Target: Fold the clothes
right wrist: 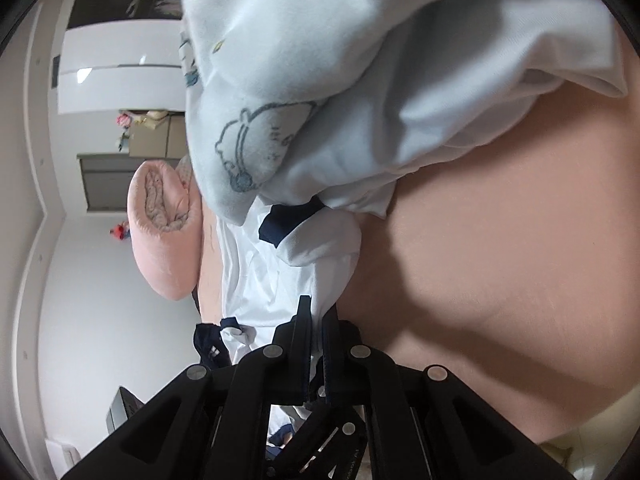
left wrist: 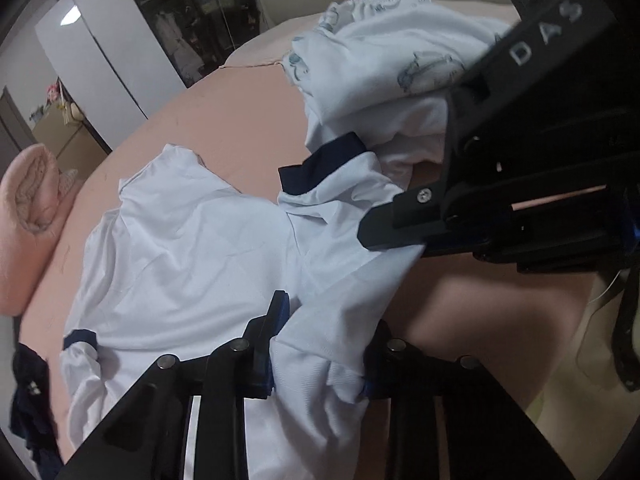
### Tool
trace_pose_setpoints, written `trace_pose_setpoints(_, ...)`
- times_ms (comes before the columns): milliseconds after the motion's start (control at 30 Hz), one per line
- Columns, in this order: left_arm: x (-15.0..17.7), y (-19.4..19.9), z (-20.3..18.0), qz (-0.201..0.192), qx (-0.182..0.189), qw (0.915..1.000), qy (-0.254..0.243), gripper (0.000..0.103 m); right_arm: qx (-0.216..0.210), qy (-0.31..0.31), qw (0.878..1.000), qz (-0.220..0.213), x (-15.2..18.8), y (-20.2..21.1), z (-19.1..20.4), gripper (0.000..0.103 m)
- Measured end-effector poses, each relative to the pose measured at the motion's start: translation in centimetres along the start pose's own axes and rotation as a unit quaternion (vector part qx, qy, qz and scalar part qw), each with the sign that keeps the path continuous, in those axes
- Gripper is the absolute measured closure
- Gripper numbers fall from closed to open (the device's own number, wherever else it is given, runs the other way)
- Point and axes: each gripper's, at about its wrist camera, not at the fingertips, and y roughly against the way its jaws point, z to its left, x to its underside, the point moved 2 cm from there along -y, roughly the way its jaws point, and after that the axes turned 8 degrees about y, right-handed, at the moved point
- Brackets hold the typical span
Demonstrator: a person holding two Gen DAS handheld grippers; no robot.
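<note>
1. White shirt [left wrist: 192, 248] with navy sleeve cuffs lay spread across the pink bed [left wrist: 240, 120], body running from centre toward 8 o'clock in the left wrist view.
2. Left gripper [left wrist: 320, 344] at 6 o'clock was clamped on a fold of the white shirt; cloth bunched between both fingers.
3. Right gripper [left wrist: 384, 228] entered the left wrist view from 3 o'clock, its tip on the shirt near the navy-cuffed sleeve [left wrist: 320, 164].
4. In the right wrist view the right gripper [right wrist: 316, 344] was closed tight on a thin edge of white shirt [right wrist: 280, 276] cloth, at 6 o'clock.
5. A pale printed garment [left wrist: 384, 52] sat heaped at 1 o'clock, touching the shirt's sleeve.
6. A dark navy garment [left wrist: 28, 392] lay at 8 o'clock, beside the other cuff.
7. A rolled pink quilt [left wrist: 32, 208] rested at 9 o'clock on the bed edge.
</note>
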Motion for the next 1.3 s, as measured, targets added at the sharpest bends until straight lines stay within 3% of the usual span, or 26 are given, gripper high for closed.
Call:
trace_pose_setpoints(67, 0.1, -0.2, 0.0, 0.001, -0.001, 1.0, -0.003, 0.077, 0.004, 0.025, 1.0, -0.004, -0.2, 0.0, 0.1, 0.097)
trace_pose_setpoints(100, 0.1, -0.2, 0.1, 0.001, -0.001, 1.0, -0.003, 0.077, 0.007, 0.036, 0.999, -0.008, -0.4, 0.1, 0.1, 0.086)
trace_pose_setpoints(167, 0.1, -0.4, 0.3, 0.002, 0.002, 1.0, 0.003, 0.077, 0.015, 0.046, 0.999, -0.013, -0.7, 0.0, 0.0, 0.028)
trace_pose_setpoints(367, 0.1, -0.4, 1.7, 0.013, 0.031, 0.9983, 0.047, 0.08, -0.058, 0.005, 0.998, -0.04, -1.6, 0.3, -1.5, 0.028)
trace_pose_setpoints(600, -0.1, -0.8, 2.8, 0.032, 0.055, 0.9939, 0.09, 0.081, -0.087, 0.02, 0.994, -0.058, -2.2, -0.1, -1.6, 0.028)
trace_pose_setpoints(633, -0.2, -0.9, 2.9, 0.037, 0.059, 0.9929, 0.096, 0.081, -0.075, 0.024, 0.995, -0.06, -2.1, -0.2, -1.7, 0.032)
trace_pose_setpoints(700, -0.2, -1.1, 2.9, 0.041, 0.058, 0.9928, 0.096, 0.081, -0.051, 0.032, 0.996, -0.065, -2.1, -0.5, -1.8, 0.052)
trace_pose_setpoints(767, -0.2, -1.2, 2.8, 0.043, 0.055, 0.9933, 0.092, 0.081, -0.006, 0.049, 0.997, -0.067, -1.7, -0.8, -2.6, 0.1)
trace_pose_setpoints(800, -0.1, -1.2, 2.7, 0.043, 0.052, 0.9937, 0.089, 0.081, 0.011, 0.056, 0.996, -0.068, -1.6, -1.0, -3.2, 0.101)
trace_pose_setpoints(867, 0.1, -1.2, 2.2, 0.04, 0.042, 0.9953, 0.078, 0.081, -0.029, 0.057, 0.995, -0.08, -1.4, -0.4, -3.8, 0.101)
trace_pose_setpoints(967, 0.3, -1.2, 1.8, 0.035, 0.03, 0.997, 0.062, 0.081, -0.019, 0.037, 0.997, -0.066, -1.9, -0.4, -3.7, 0.1)
trace_pose_setpoints(1100, 0.5, -1.1, 1.8, 0.035, 0.036, 0.9964, 0.068, 0.081, -0.025, 0.024, 0.998, -0.056, -2.2, -0.1, -3.4, 0.089)
trace_pose_setpoints(1300, 0.6, -1.2, 2.1, 0.036, 0.042, 0.9957, 0.074, 0.081, -0.012, 0.101, 0.994, -0.037, -1.8, -0.2, -2.0, 0.077)
